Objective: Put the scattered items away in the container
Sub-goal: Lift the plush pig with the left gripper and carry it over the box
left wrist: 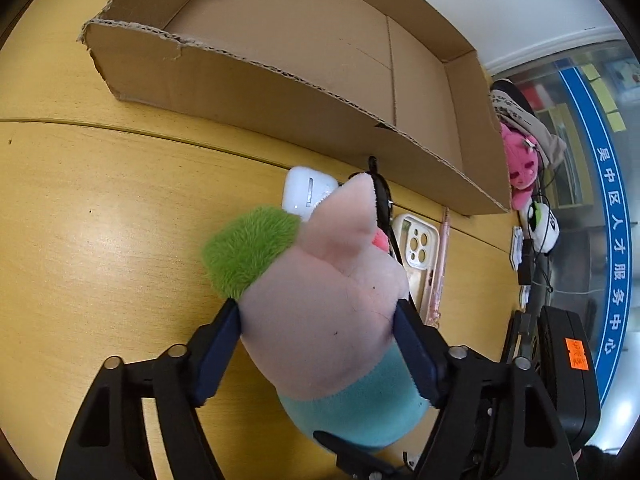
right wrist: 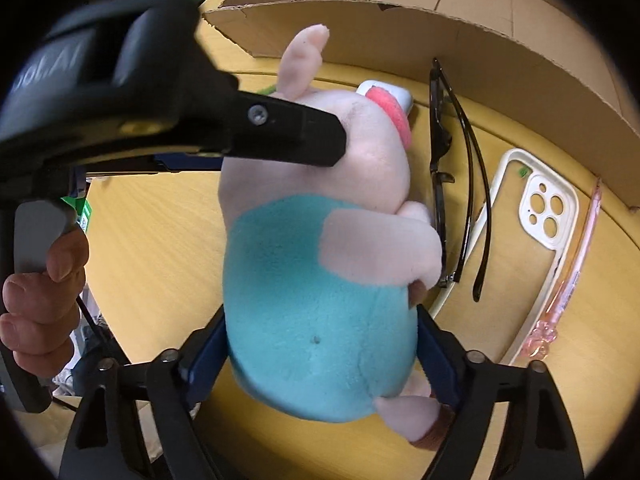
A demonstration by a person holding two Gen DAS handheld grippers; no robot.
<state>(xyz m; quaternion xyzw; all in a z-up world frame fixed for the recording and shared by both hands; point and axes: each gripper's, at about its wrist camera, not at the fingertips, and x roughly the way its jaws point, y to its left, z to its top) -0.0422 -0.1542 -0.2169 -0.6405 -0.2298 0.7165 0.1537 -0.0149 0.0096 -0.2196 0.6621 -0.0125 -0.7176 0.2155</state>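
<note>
A pink plush pig with a teal shirt and a green tuft is held above the wooden table by both grippers. My left gripper is shut on its pink head. My right gripper is shut on its teal body. The open cardboard box lies just beyond, and its near wall shows in the right wrist view. On the table in front of the box lie a white earbud case, black glasses, a white phone case and a pink pen.
A pink plush and a white and green plush sit at the right table end, with black cables and a black device. The left gripper's body crosses the right wrist view. A person's hand grips its handle.
</note>
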